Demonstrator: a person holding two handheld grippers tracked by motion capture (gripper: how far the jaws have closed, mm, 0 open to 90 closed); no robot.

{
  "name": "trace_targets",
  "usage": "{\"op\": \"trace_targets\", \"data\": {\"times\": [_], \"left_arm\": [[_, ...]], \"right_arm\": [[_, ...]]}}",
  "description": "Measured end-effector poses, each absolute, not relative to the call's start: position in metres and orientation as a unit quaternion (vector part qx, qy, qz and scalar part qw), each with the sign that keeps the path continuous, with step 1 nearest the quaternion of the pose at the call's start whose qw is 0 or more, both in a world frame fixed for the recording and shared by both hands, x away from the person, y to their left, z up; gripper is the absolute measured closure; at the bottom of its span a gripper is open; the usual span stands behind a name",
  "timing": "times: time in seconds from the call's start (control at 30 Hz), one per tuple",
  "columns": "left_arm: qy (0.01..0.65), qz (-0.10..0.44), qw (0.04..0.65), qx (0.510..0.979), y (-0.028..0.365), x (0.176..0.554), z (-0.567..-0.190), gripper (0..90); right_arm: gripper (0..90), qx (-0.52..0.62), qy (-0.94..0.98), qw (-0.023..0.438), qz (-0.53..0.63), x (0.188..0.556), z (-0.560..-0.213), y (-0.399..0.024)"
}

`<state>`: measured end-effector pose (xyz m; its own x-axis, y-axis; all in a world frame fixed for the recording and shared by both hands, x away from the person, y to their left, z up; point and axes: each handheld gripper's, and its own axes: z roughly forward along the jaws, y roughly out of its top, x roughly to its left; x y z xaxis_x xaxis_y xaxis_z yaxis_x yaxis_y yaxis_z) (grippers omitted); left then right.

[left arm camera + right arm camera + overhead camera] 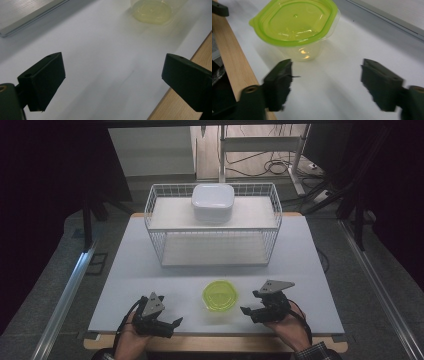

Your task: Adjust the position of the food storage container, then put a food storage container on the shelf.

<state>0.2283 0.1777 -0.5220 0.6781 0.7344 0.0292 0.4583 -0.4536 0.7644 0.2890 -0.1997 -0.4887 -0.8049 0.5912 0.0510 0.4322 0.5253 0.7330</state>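
Note:
A clear plastic tub with a lime-green lid [219,295] stands on the white table top [150,275] near its front edge, between my two grippers. My right gripper [250,302] is just to the right of it, with its jaws wide apart and nothing between them. In the right gripper view the tub [294,22] stands a little ahead of the right gripper [325,80], apart from its jaws. My left gripper [171,326] rests open at the front left, pointing right. In the left gripper view the left gripper [113,80] is empty, with the tub [152,11] farther off.
A white wire basket rack [212,227] stands across the middle of the table, with a white lidded box [213,202] on its upper shelf. A wooden strip [215,342] runs along the table's front edge. Metal rails flank the table on both sides.

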Motion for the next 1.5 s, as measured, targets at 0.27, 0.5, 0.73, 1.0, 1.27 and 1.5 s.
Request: {"op": "trace_targets", "data": {"times": [0.27,0.5,0.73,1.0,1.27,1.5], "left_arm": [[0.361,0.185,0.383,0.830,0.179,0.228,-0.522,4.4],[0.360,0.186,0.383,0.830,0.180,0.228,-0.522,4.5],[0.358,0.189,0.383,0.831,0.179,0.228,-0.522,4.5],[0.357,0.188,0.381,0.832,0.178,0.228,-0.522,4.5],[0.356,0.188,0.379,0.833,0.177,0.228,-0.523,4.5],[0.353,0.189,0.378,0.834,0.176,0.228,-0.523,4.5]], "right_arm": [[9.6,0.304,0.861,0.101,0.394,0.286,-0.495,-0.208],[6.3,0.306,0.857,0.104,0.401,0.289,-0.496,-0.208],[2.9,0.314,0.858,0.109,0.392,0.289,-0.496,-0.203],[3.4,0.331,0.847,0.088,0.406,0.292,-0.491,-0.200],[10.9,0.336,0.849,0.075,0.400,0.298,-0.486,-0.193],[20.7,0.346,0.841,0.057,0.411,0.306,-0.482,-0.189]]}}
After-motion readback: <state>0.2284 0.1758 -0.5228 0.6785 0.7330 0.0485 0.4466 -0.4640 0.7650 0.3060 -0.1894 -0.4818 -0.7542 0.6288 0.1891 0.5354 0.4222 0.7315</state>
